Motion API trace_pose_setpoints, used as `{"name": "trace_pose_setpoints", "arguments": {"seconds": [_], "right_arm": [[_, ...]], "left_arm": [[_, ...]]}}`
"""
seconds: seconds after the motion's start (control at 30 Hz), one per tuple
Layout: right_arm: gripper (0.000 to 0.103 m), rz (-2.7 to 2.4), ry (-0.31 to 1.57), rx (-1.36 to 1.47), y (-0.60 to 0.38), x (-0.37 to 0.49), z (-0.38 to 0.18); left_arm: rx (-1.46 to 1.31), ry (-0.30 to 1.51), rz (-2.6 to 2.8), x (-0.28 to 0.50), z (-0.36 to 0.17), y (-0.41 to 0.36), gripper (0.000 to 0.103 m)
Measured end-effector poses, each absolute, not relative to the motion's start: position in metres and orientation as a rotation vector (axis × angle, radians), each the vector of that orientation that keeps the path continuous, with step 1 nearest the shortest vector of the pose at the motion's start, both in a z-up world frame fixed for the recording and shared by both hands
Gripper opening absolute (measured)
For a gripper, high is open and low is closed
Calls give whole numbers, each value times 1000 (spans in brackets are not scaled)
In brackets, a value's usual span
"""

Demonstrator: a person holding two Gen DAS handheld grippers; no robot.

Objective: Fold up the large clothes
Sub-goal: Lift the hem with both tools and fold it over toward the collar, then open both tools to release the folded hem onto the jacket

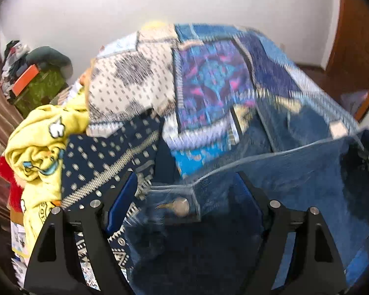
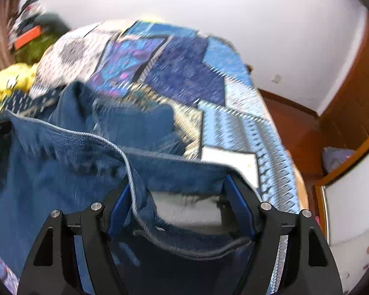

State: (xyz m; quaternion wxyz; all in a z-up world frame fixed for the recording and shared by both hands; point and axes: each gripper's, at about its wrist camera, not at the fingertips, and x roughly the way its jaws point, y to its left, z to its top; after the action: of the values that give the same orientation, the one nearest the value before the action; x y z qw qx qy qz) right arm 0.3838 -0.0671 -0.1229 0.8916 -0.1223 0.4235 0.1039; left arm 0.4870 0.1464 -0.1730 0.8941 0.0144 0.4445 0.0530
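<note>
A pair of blue denim jeans (image 1: pixel 295 172) hangs stretched between my two grippers above a bed with a patchwork quilt (image 1: pixel 209 78). My left gripper (image 1: pixel 187 184) holds the waistband end with the metal button (image 1: pixel 180 206); its fingers stand wide with denim bunched between them. My right gripper (image 2: pixel 179 189) has the other waistband end (image 2: pixel 184 169) between its fingers, with the white pocket lining (image 2: pixel 187 209) showing. The jeans' legs (image 2: pixel 125 118) trail over the quilt (image 2: pixel 184 73). Both views are motion-blurred.
A pile of clothes lies at the bed's left: a yellow printed garment (image 1: pixel 41 142), a navy patterned one (image 1: pixel 103 162), something red (image 1: pixel 12 186). A green box with clutter (image 1: pixel 37 83) stands by the wall. Wooden floor and a door (image 2: pixel 351 93) are at the right.
</note>
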Motion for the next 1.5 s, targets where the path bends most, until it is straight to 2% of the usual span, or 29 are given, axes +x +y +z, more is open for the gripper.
{"name": "trace_pose_setpoints", "arguments": {"seconds": [0.3, 0.5, 0.7, 0.87, 1.03, 1.13, 1.27, 1.37, 1.5], "right_arm": [[73, 185, 610, -238, -78, 353, -51], [77, 353, 703, -173, -80, 331, -47], [77, 502, 860, -244, -56, 308, -98], [77, 499, 997, -321, -46, 321, -142], [77, 408, 1108, -218, -77, 371, -169], [75, 324, 1122, -115, -102, 399, -171], [75, 258, 1086, 39, -132, 421, -157], [76, 102, 989, 53, -149, 425, -139], [77, 62, 972, 117, -171, 421, -128]], "left_arm": [[-104, 869, 143, 458, -138, 191, 83], [-80, 933, 84, 420, -156, 185, 85], [-90, 1039, -36, 395, -198, 157, 86], [18, 1071, -8, 386, -233, 139, 87], [72, 1039, 27, 385, -243, 135, 99], [5, 1046, 18, 389, -250, 147, 103], [-82, 1054, -4, 391, -257, 158, 103], [-139, 1064, -13, 389, -260, 163, 103], [-171, 1066, 1, 383, -260, 167, 103]]}}
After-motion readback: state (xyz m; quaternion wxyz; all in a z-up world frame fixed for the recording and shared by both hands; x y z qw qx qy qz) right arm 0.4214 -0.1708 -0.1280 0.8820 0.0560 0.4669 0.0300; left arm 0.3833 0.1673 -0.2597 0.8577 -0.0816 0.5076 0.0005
